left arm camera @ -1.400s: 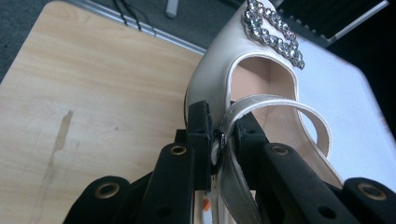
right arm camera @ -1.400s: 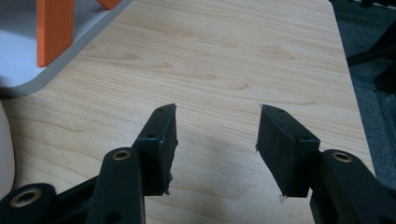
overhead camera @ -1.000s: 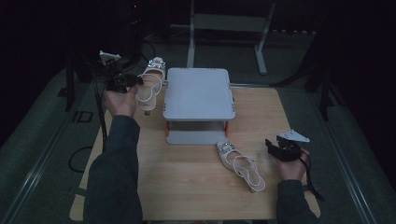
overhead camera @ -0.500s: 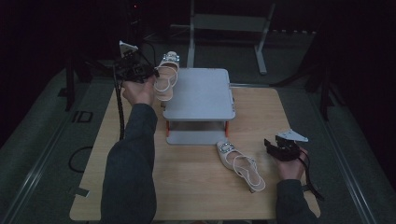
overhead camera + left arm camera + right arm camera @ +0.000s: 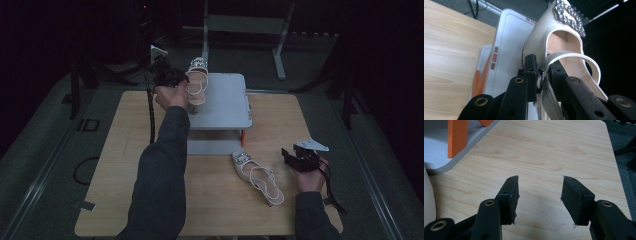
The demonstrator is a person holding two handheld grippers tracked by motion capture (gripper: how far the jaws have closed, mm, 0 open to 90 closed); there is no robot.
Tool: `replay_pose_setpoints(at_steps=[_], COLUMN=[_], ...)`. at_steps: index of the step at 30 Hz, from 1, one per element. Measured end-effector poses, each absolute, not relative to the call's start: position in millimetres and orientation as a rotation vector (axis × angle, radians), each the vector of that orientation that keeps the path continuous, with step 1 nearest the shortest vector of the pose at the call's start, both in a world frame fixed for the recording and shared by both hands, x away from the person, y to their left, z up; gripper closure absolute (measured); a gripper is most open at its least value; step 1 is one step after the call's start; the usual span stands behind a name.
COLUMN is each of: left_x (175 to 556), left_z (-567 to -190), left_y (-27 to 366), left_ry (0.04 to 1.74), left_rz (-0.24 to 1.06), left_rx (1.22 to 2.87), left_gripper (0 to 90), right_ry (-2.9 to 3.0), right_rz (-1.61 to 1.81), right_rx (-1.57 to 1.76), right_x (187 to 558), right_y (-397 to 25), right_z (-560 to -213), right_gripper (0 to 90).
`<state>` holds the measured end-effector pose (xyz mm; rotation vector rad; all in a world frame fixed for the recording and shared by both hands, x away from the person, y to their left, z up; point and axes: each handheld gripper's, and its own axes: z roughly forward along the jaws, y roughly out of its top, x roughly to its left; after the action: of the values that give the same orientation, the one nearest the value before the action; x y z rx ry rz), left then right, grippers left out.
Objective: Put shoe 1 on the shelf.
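One sandal carried to the rack, its mate waiting on the table

The left gripper [image 5: 169, 76] pinches the strap of a white sandal [image 5: 196, 80], hanging it over the top of the grey shoe rack [image 5: 225, 100], likely to set it down; the second sandal [image 5: 257, 176] lies on the wooden table [image 5: 115, 165] beside the right gripper [image 5: 295, 159], jaws apart and empty

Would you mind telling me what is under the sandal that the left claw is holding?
The sandal, clamped by its strap in the left claw, sits over the left edge of the grey stand's top shelf. Whether its sole touches the shelf is hidden by the shoe and the hand.
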<state>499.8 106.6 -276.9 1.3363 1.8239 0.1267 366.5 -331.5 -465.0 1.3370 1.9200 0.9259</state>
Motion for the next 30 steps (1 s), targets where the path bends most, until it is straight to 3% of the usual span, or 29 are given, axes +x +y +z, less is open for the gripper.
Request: replay_pose_setpoints(at_steps=[9,20,25,30], left_x=[506,519,518,516], left_z=[-287,-303,-299,-298], left_y=[96,91,91,93], left_ry=[1.828,1.825,1.727,1.646], left_rz=[0.039,0.029,0.073,0.184], left_rx=[1.295,1.342,1.407,1.512], left_gripper=[80.5,78.1,53.4,46.0], right_ry=[1.918,1.927,1.923,1.923], right_rz=[0.933,0.928,0.934,0.930], right_rx=[1.339,1.336,1.337,1.338], right_x=[367,368,367,367], right_y=[-332,-331,-331,-332], right_z=[-465,-466,-465,-465], right_gripper=[47.5,47.5,47.1,46.7])
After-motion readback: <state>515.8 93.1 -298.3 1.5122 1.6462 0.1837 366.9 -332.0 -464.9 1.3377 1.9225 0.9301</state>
